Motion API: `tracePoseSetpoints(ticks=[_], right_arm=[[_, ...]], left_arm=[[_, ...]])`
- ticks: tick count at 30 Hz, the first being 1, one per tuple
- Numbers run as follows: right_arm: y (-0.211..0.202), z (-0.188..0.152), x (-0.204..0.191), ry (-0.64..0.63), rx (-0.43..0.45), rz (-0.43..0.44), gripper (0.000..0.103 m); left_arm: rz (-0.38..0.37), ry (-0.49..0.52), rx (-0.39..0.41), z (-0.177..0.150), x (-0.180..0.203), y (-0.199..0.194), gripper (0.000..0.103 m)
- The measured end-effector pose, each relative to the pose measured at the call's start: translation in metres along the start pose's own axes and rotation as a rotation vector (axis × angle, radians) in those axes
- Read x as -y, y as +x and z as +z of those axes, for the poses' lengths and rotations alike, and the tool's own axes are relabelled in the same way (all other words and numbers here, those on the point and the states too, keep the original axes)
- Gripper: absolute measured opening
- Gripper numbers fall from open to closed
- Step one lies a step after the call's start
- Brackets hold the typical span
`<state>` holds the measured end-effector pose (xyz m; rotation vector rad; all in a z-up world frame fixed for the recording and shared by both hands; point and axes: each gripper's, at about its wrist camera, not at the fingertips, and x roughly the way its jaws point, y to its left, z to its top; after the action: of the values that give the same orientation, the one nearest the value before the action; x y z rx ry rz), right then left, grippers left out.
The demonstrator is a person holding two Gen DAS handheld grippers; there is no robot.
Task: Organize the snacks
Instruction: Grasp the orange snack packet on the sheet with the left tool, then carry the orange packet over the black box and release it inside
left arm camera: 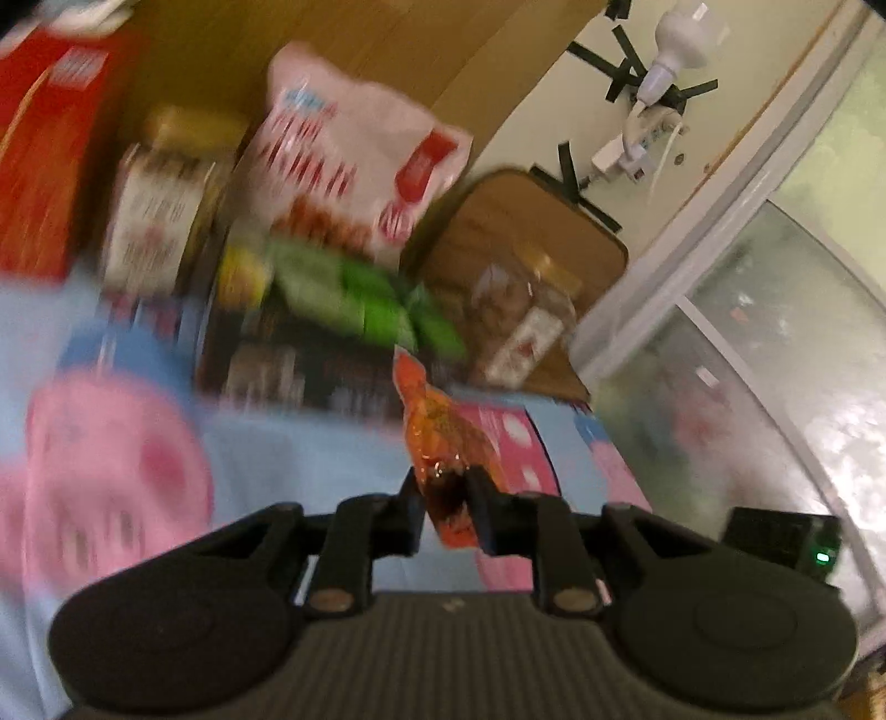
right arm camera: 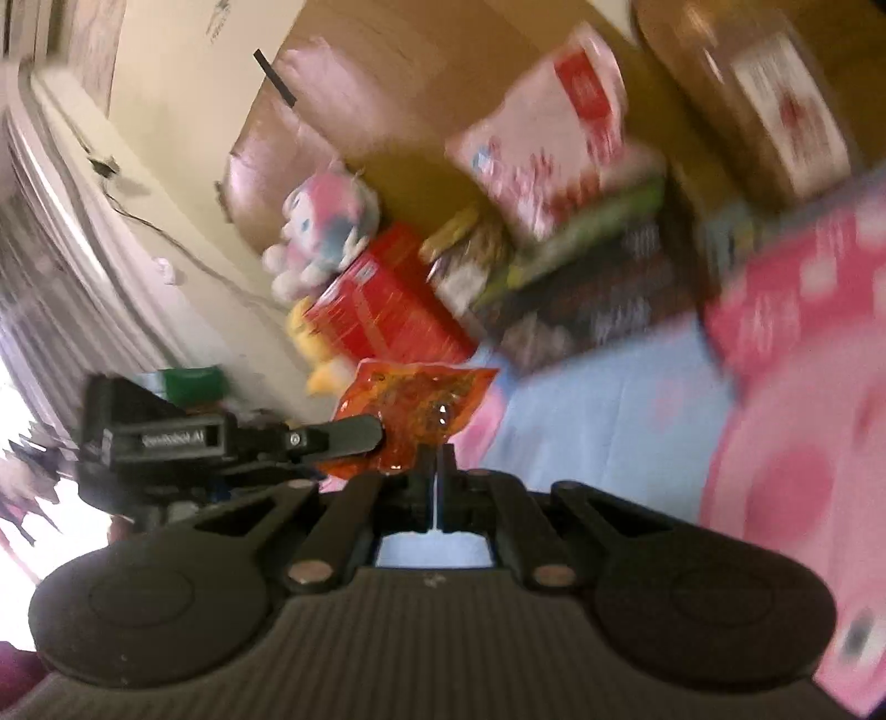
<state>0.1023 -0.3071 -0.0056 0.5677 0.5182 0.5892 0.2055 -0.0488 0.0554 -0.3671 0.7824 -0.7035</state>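
Both views blurred by motion; details of labels unreadable.

Edges and room: the surface is a light blue cloth (left arm camera: 310,459) with pink cartoon figures, spread wide in front of both grippers. Whether it covers a worktop or a bed cannot be told. At its far edge a row of snacks stands against a brown cardboard backing (left arm camera: 343,33): a red box (left arm camera: 44,160), a white-labelled jar (left arm camera: 160,221), a pink-and-white bag (left arm camera: 354,160) leaning above green packets (left arm camera: 365,302), and a dark box (left arm camera: 299,360) under them. To the right sits a brown tray (left arm camera: 531,232) with a clear jar (left arm camera: 520,310) in it. Beyond that a white frame edge (left arm camera: 692,266) closes the right side. The open blue stretch lies between the grippers and the snack row. In the right wrist view a pink plush toy (right arm camera: 326,221) sits at the left end of the row, beside the red box.

Fingers: the left gripper (left arm camera: 446,501) pinches an orange snack packet (left arm camera: 437,437) by its lower end; fingers narrow, closed on the wrapper, which stands up between them above the cloth. The right gripper (right arm camera: 437,468) has fingers drawn almost together, a thin sliver of light between them, nothing held. Its tips sit just below the packet's lower edge; touching or not cannot be told.
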Motion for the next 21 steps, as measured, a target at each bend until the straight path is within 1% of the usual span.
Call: tracePoseSetpoints(ticks=[1, 3, 4, 5, 6, 7, 9, 10, 11, 12, 13, 14, 15, 18, 21], right_arm=[[0.009, 0.011, 0.002, -0.024, 0.017, -0.027, 0.003], [0.031, 0.035, 0.012, -0.063, 0.045, -0.071, 0.003], [0.042, 0.046, 0.016, -0.084, 0.054, -0.092, 0.003], [0.054, 0.054, 0.021, -0.11, 0.059, -0.117, 0.003], [0.065, 0.062, 0.029, -0.138, 0.06, -0.137, 0.003], [0.077, 0.068, 0.035, -0.16, 0.059, -0.157, 0.004], [0.104, 0.077, 0.044, -0.232, 0.051, -0.223, 0.005], [0.117, 0.077, 0.049, -0.279, 0.032, -0.27, 0.009], [0.128, 0.076, 0.052, -0.319, 0.007, -0.338, 0.009], [0.131, 0.075, 0.056, -0.336, -0.009, -0.398, 0.012], [0.127, 0.071, 0.059, -0.33, 0.004, -0.405, 0.012], [0.118, 0.069, 0.062, -0.31, 0.03, -0.38, 0.013], [0.108, 0.065, 0.065, -0.283, 0.054, -0.36, 0.014], [0.082, 0.055, 0.067, -0.205, 0.105, -0.353, 0.019], [0.061, 0.042, 0.055, -0.157, 0.139, -0.327, 0.022]], left_arm=[[0.024, 0.021, 0.008, 0.018, 0.0, 0.011, 0.021], [0.065, 0.032, 0.021, 0.044, -0.005, 0.032, 0.024], [0.1, 0.039, 0.03, 0.058, -0.008, 0.044, 0.028], [0.139, 0.046, 0.04, 0.068, -0.012, 0.055, 0.029], [0.174, 0.05, 0.046, 0.075, -0.015, 0.066, 0.035], [0.238, 0.067, 0.048, 0.083, -0.019, 0.082, 0.044], [0.366, 0.098, 0.017, 0.091, -0.025, 0.111, 0.054], [0.439, 0.107, -0.017, 0.092, -0.03, 0.125, 0.054], [0.477, 0.106, -0.038, 0.092, -0.033, 0.131, 0.054], [0.488, 0.095, -0.04, 0.091, -0.036, 0.13, 0.054], [0.464, 0.081, -0.011, 0.088, -0.036, 0.122, 0.055], [0.446, 0.073, 0.02, 0.085, -0.035, 0.114, 0.057], [0.444, 0.065, 0.048, 0.083, -0.033, 0.105, 0.058], [0.496, 0.069, 0.112, 0.07, -0.02, 0.08, 0.058], [0.563, 0.144, 0.126, 0.05, 0.003, 0.06, 0.058]])
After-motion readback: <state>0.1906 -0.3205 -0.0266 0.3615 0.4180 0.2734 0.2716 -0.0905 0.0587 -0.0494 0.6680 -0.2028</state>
